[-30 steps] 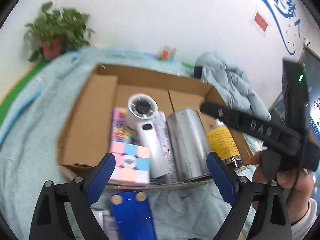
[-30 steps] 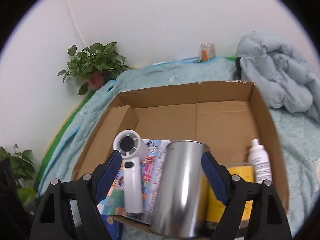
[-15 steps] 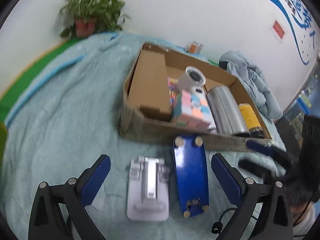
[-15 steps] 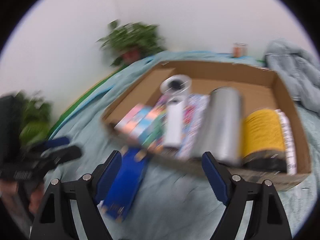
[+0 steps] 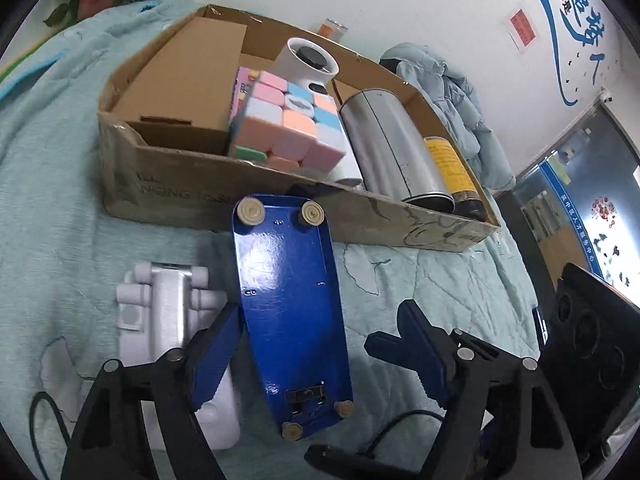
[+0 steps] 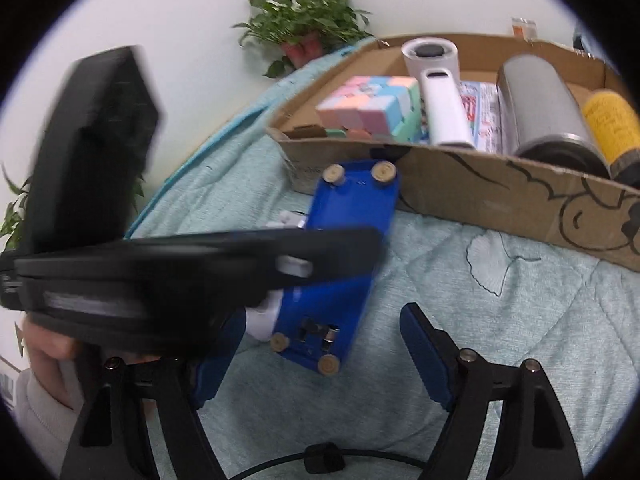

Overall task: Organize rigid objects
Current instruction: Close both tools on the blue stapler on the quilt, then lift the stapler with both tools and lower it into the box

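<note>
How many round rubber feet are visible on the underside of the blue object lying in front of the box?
4. On the blue object: two at the end nearest the cardboard box, at and; two at the near end, at and. None appear hidden.

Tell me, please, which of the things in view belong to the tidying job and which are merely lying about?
Part of the job: cardboard box, pastel cube, white handheld fan, silver can, yellow bottle, blue object and white object on the blanket outside the box.

Lying about: potted plant, grey jacket, small jar.
</note>
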{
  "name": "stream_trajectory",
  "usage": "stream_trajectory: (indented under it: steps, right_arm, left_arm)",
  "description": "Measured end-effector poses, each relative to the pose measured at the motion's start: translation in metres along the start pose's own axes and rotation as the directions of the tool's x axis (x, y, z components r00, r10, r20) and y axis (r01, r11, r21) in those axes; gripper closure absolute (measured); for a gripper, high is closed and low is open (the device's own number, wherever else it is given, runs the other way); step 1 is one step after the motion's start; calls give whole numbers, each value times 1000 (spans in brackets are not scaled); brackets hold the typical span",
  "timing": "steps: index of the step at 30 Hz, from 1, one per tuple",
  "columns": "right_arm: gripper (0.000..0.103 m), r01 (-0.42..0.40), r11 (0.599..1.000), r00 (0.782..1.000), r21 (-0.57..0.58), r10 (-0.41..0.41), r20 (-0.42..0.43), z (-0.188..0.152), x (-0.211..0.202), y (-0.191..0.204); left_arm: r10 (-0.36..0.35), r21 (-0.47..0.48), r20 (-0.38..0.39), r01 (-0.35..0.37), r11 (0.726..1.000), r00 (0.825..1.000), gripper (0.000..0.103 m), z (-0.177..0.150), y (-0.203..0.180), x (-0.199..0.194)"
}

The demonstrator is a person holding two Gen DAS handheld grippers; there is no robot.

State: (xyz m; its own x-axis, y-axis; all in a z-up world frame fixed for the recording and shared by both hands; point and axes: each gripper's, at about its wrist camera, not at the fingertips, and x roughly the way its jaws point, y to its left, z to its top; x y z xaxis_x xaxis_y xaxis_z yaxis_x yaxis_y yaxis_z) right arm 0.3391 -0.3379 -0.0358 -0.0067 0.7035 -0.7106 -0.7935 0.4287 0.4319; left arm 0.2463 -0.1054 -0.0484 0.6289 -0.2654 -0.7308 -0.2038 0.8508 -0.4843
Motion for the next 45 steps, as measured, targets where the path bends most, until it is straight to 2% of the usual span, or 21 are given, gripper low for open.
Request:
stream_trajectory:
  steps: [4, 6, 8, 11, 14, 15, 17, 19, 22, 25, 27, 29, 32, 33, 34, 36, 37, 38, 39, 41, 45]
  right_arm:
    - [24, 20, 1000, 1000, -5, -20, 20, -6, -6, 1]
    - [24, 31, 999, 999, 7, -31, 29, -9, -12, -4]
    - [24, 54, 998, 997, 22, -55, 46, -16, -24, -11]
    - [24, 104, 993, 992, 59, -107, 68, -25, -39, -23]
    - [24, 143, 984, 987, 104, -149, 56, -32, -48, -37]
    - [24, 149, 983, 986, 106, -155, 55, -34, -48, -38]
    - [24, 159, 983, 985, 86, -164, 50, -34, -44, -34]
    - [24, 154, 987, 987, 46, -156, 46, -33, -36, -27]
    - [24, 145, 989, 988, -35, -143, 49, -28, -19, -11]
    - [25, 152, 985, 988, -78, -150, 41, -25, -3, -8]
    - [40, 155, 985, 988, -70, -153, 21, -25, 6, -11]
    - [49, 155, 987, 988, -28, -155, 16, -26, 11, -18]
    - [53, 162, 986, 986, 25, -163, 30, -26, 11, -24]
    - [53, 150, 987, 988, 49, -152, 31, -27, 10, -27]
    - [53, 137, 988, 990, 71, -140, 34, -26, 10, -29]
    - [53, 115, 989, 993, 97, -118, 28, -25, 8, -33]
    - [53, 103, 989, 994, 107, -106, 21, -25, 8, -34]
    - [64, 82, 989, 996, 122, -84, 14, -25, 7, -36]
    - [64, 45, 990, 999, 133, -47, 12, -24, 5, -38]
    - [64, 35, 989, 999, 145, -35, -5, -23, 5, -40]
    - [66, 90, 992, 996, 86, -90, -1, -24, 5, -27]
  left_arm:
    - [-113, -1, -21, 113, 994, 993, 41, 1, -16, 9]
    - [-163, 10, -37, 164, 986, 986, 40, 1, -31, 15]
    - [-164, 25, -67, 166, 986, 984, 40, 1, -43, 24]
    - [-144, 23, -69, 146, 989, 987, 37, -1, -50, 27]
    - [-117, 8, -29, 117, 993, 993, 33, -4, -45, 13]
    - [-95, -1, -6, 95, 996, 995, 26, -4, -42, 6]
    - [-60, -27, 46, 61, 998, 997, 21, -6, -35, -7]
    - [-63, -82, 64, 68, 994, 996, 11, -3, -26, -13]
    - [-76, -181, 31, 81, 980, 997, 11, -1, -13, -3]
    - [-66, -180, -31, 60, 982, 997, 11, 3, -15, 16]
    - [-56, -190, -55, 45, 981, 997, 13, 6, -16, 27]
    - [-62, -195, -79, 46, 980, 995, 13, 8, -16, 38]
    - [-49, -189, -104, 29, 982, 993, 13, 5, -14, 45]
    - [-37, -166, -109, 18, 986, 993, 15, 4, -17, 46]
    - [-34, -149, -120, 16, 989, 992, 22, 3, -19, 50]
    - [-11, -143, -152, -11, 990, 988, 29, -1, -20, 59]
    - [-4, -137, -131, -15, 990, 991, 32, -2, -21, 57]
    - [14, -134, -135, -32, 990, 991, 37, -2, -22, 58]
    - [34, -128, -132, -51, 990, 991, 47, -4, -22, 57]
    - [31, -132, -129, -48, 990, 991, 48, -7, -20, 56]
    - [27, -138, -113, -43, 989, 993, 50, -12, -17, 51]
